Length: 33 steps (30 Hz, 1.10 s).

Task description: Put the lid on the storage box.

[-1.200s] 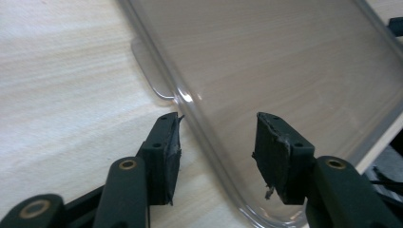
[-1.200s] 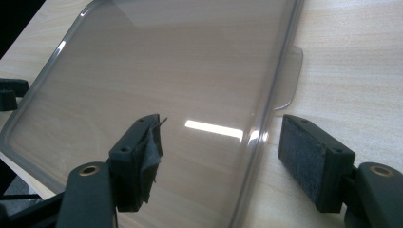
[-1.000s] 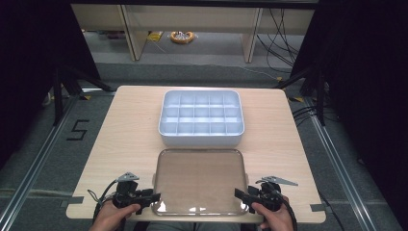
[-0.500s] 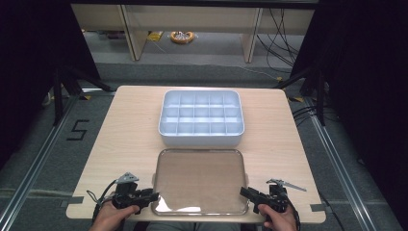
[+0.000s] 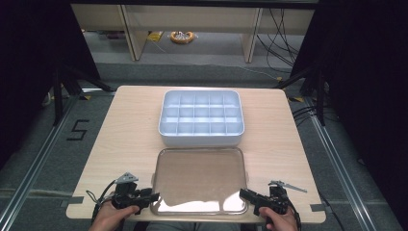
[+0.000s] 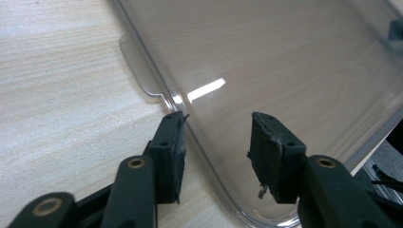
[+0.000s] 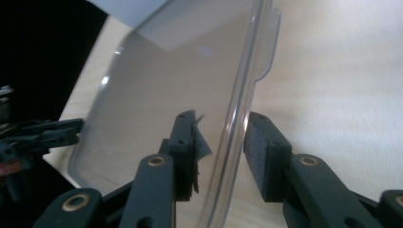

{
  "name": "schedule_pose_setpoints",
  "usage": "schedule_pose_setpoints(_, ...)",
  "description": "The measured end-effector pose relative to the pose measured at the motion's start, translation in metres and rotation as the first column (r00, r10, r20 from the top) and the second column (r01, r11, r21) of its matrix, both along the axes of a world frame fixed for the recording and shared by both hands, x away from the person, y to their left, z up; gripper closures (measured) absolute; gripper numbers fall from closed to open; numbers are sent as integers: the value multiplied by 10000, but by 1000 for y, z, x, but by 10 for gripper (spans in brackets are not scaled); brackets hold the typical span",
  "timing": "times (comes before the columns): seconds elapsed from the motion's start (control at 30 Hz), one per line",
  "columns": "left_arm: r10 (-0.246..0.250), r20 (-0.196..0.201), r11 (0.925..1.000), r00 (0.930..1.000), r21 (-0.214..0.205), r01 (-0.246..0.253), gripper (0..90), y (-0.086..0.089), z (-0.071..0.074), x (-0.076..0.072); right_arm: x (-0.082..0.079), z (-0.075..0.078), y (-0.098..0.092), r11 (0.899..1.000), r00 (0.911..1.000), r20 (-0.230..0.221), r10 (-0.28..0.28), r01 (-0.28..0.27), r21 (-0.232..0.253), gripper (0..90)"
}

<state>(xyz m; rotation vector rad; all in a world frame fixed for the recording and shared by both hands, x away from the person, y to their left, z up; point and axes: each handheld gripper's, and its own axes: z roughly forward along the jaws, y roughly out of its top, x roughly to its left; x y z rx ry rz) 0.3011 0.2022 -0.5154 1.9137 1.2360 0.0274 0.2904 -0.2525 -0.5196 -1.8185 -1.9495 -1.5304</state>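
A clear plastic lid [image 5: 199, 178] lies flat on the wooden table in front of a white compartment box [image 5: 201, 118]. My left gripper [image 5: 155, 196] is at the lid's near left corner. In the left gripper view its jaws [image 6: 216, 128] straddle the lid's rim [image 6: 199, 142]; they have just been opening, and the right pad stands off the plastic. My right gripper [image 5: 243, 193] is at the near right corner. In the right gripper view its jaws [image 7: 218, 126] have just been closing and grip the lid's edge [image 7: 235, 114] between the pads.
The table [image 5: 130, 139] ends just behind both hands, and dark floor lies beyond it. The box stands right behind the lid, and one of its corners [image 7: 128, 12] reaches the right gripper view. A small tab [image 6: 138, 71] juts from the lid's side.
The right hand has shifted slightly toward the table's near edge, and its jaws have narrowed onto the lid's corner. The left hand has stayed where it was.
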Motion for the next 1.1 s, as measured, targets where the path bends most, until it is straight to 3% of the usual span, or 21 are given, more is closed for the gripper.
schedule_pose_setpoints(0.03,-58,-200,9996,9998,-291,52,480,0,0,1,-3,6,0,9997,9997,130,199,-197,-169,659)
schedule_pose_setpoints(0.07,-58,-200,9996,9998,-291,52,447,0,0,1,-3,6,0,9997,9997,130,199,-197,-169,659)
schedule_pose_setpoints(0.13,-135,-196,9995,9997,-293,130,418,-1,0,1,-6,10,1,9976,9966,624,531,-501,-487,647)
schedule_pose_setpoints(0.23,45,-436,9977,9990,-674,-75,382,0,0,2,-12,17,3,9969,9934,970,618,-567,-548,646)
schedule_pose_setpoints(0.33,111,-435,9969,9990,-775,-145,347,0,-1,3,-16,22,6,9961,9920,1053,695,-633,-610,643)
schedule_pose_setpoints(0.4,181,-346,9975,9992,-677,-205,303,-2,0,3,-18,26,7,9921,9819,1551,1083,-967,-800,643)
schedule_pose_setpoints(0.53,156,-470,9970,9988,-747,-191,291,1,0,4,-20,31,7,9893,9763,1775,1241,-1079,-985,644)
schedule_pose_setpoints(0.57,250,-564,9961,9981,-831,-297,291,0,0,5,-19,31,6,9825,9617,2220,1606,-1342,-1292,648)
schedule_pose_setpoints(0.67,243,-576,9964,9980,-798,-289,290,0,0,5,-22,33,9,9832,9690,1946,1524,-1287,-1292,659)
schedule_pose_setpoints(0.73,128,-668,9965,9977,-812,-182,314,0,1,5,-22,33,11,9799,9603,2200,1715,-1432,-1388,664)
schedule_pose_setpoints(0.77,128,-668,9965,9977,-812,-182,366,0,1,5,-23,34,12,9817,9656,2021,1638,-1393,-1300,665)
schedule_pose_setpoints(0.8,47,-616,9975,9981,-695,-90,393,2,1,4,-21,32,10,9793,9590,2258,1713,-1406,-1456,666)
schedule_pose_setpoints(0.87,121,-712,9960,9974,-875,-183,445,2,0,4,-19,31,9,9794,9568,2314,1759,-1465,-1387,666)
schedule_pose_setpoints(0.9,118,-789,9951,9968,-972,-195,470,4,0,4,-18,28,7,9797,9654,2055,1603,-1302,-1526,665)
schedule_pose_setpoints(0.97,128,-601,9946,9981,-1022,-189,489,5,2,3,-17,26,7,9802,9679,1920,1622,-1357,-1440,666)
schedule_pose_setpoints(1.0,137,-433,9945,9990,-1028,-181,509,5,3,3,-18,26,8,9841,9775,1587,1391,-1185,-1325,667)
schedule_pose_setpoints(1.03,110,-268,9950,9996,-994,-136,523,5,4,3,-15,25,6,9767,9709,1752,1633,-1341,-1673,670)
schedule_pose_setpoints(1.07,1,-3,9959,10000,-906,-1,548,5,7,2,-14,23,6,9763,9715,1819,1520,-1189,-1809,677)
schedule_pose_setpoints(1.1,1,-3,9959,10000,-906,-1,556,5,7,2,-14,23,6,9763,9715,1819,1520,-1189,-1809,677)
